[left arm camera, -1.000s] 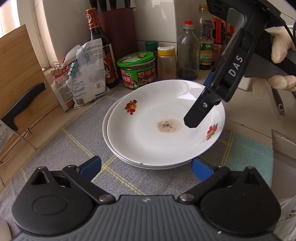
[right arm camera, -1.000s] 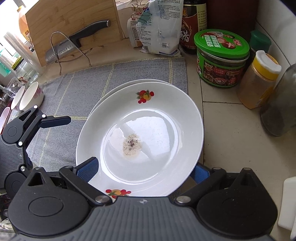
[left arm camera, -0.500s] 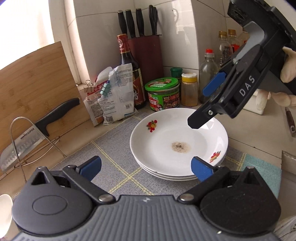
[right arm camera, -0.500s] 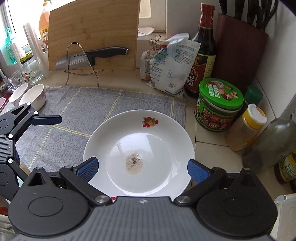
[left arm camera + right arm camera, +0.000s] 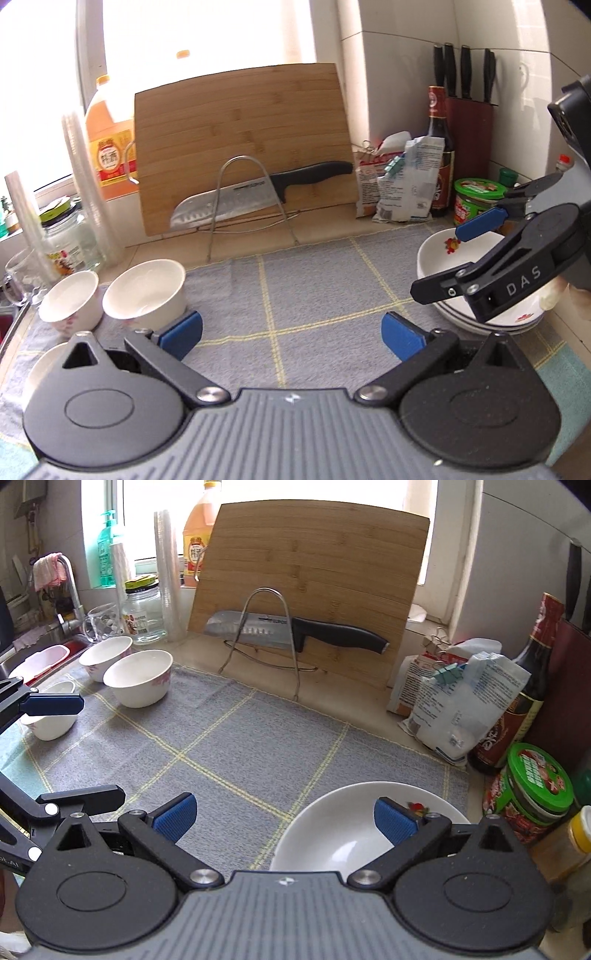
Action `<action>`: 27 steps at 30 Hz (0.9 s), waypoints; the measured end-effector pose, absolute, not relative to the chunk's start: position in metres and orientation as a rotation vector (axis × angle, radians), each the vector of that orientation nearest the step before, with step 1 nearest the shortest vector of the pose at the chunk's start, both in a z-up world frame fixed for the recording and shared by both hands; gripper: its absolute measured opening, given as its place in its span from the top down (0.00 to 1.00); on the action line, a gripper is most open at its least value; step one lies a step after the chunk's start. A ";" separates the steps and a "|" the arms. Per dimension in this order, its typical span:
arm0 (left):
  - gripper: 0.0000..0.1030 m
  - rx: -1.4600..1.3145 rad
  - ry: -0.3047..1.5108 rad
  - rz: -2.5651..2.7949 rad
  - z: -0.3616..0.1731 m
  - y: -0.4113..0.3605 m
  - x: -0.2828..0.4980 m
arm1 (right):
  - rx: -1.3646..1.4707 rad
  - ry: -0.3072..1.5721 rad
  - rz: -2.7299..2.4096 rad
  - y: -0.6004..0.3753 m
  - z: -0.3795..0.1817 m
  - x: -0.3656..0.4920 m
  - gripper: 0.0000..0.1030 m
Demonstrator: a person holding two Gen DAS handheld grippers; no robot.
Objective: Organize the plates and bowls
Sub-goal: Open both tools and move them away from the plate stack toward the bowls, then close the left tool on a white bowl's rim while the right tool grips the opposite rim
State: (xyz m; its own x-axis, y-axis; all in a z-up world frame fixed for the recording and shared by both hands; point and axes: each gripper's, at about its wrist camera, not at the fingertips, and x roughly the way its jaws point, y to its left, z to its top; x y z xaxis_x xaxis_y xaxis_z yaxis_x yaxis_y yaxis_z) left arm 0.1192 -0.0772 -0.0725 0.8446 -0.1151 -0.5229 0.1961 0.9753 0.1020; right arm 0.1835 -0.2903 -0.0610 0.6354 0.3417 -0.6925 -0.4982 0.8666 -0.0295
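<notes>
The plates (image 5: 480,317) are already stacked at the mat's (image 5: 236,753) right edge. Three bowls (image 5: 138,677) are left unstacked at its left. Both the left gripper (image 5: 291,330) and right gripper (image 5: 282,818) are spread wide, holding nothing.

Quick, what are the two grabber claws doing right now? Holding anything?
Left gripper: open, holding nothing, above the grey checked cloth.
Right gripper: open, holding nothing.

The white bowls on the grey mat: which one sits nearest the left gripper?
The larger bowl, right beside the left gripper's blue finger pad. The bowl to its left sits further out, and a third is mostly hidden behind the gripper body.
</notes>
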 end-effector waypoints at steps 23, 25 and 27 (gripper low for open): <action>0.01 0.078 0.636 -0.125 -0.071 0.139 0.123 | -0.389 0.706 0.719 -0.080 -0.084 0.123 0.00; 0.01 0.102 0.652 -0.153 -0.075 0.157 0.131 | -0.380 0.710 0.715 -0.061 -0.089 0.122 0.00; 0.01 0.126 0.671 -0.185 -0.079 0.172 0.138 | -0.368 0.715 0.711 -0.043 -0.094 0.122 0.00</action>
